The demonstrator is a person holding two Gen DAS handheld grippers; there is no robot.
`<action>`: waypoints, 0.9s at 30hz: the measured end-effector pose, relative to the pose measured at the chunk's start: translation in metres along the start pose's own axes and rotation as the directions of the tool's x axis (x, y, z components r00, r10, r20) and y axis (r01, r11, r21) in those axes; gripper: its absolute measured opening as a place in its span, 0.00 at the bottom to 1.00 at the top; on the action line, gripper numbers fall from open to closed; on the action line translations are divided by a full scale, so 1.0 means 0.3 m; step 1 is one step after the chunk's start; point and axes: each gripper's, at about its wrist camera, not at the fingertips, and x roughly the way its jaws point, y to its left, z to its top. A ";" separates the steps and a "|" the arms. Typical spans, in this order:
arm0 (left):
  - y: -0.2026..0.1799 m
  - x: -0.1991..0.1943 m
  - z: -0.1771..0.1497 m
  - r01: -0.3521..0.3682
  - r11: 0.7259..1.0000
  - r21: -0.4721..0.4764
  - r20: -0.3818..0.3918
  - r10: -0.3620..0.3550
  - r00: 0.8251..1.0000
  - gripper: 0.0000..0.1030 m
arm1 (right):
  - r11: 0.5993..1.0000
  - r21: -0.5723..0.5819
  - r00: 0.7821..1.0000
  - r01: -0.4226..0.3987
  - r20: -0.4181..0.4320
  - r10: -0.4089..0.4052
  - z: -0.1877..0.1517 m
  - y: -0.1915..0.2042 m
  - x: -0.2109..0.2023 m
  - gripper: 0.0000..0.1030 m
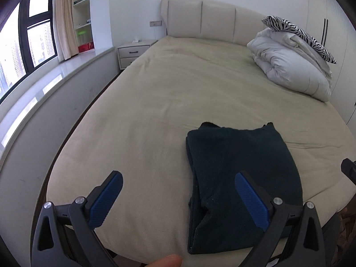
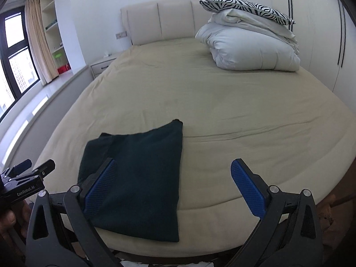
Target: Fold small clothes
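Note:
A dark green garment (image 1: 240, 173) lies folded into a thick rectangle near the foot of the bed (image 1: 178, 93). My left gripper (image 1: 178, 178) hangs above the bed's near edge, open wide, with nothing between its blue pads; the garment lies under its right finger. In the right wrist view the same garment (image 2: 142, 178) sits left of centre, and my right gripper (image 2: 175, 166) is open and empty above it. The left gripper (image 2: 35, 169) shows at that view's left edge, held by a hand.
A folded white duvet (image 2: 247, 49) with a zebra-print pillow (image 2: 244, 9) on top sits at the bed's far right. A nightstand (image 1: 133, 52), a window ledge (image 1: 55, 82) and shelves stand to the left. A wardrobe (image 2: 311, 33) lines the right wall.

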 end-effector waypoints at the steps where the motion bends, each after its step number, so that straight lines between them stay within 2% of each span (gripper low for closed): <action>1: 0.003 0.016 -0.010 -0.002 1.000 -0.001 -0.015 0.002 1.000 1.00 | 1.000 -0.004 1.000 -0.001 -0.014 0.001 -0.014 0.012 0.030 1.00; 9: 0.006 0.091 -0.097 -0.019 1.000 0.002 -0.097 0.019 0.995 1.00 | 0.993 -0.092 0.992 0.078 -0.089 -0.087 -0.135 0.071 0.251 1.00; 12: 0.004 0.101 -0.113 -0.023 1.000 0.006 -0.105 0.024 0.994 1.00 | 0.994 -0.086 0.988 0.071 -0.130 -0.082 -0.159 0.063 0.308 1.00; 16: 0.000 0.107 -0.118 -0.024 1.000 0.009 -0.112 0.025 0.993 1.00 | 0.997 -0.051 0.988 0.055 -0.144 -0.061 -0.156 0.044 0.325 1.00; 27: 0.000 0.105 -0.118 -0.022 1.000 0.008 -0.114 0.022 0.993 1.00 | 0.997 -0.055 0.988 0.047 -0.148 -0.054 -0.139 0.051 0.288 1.00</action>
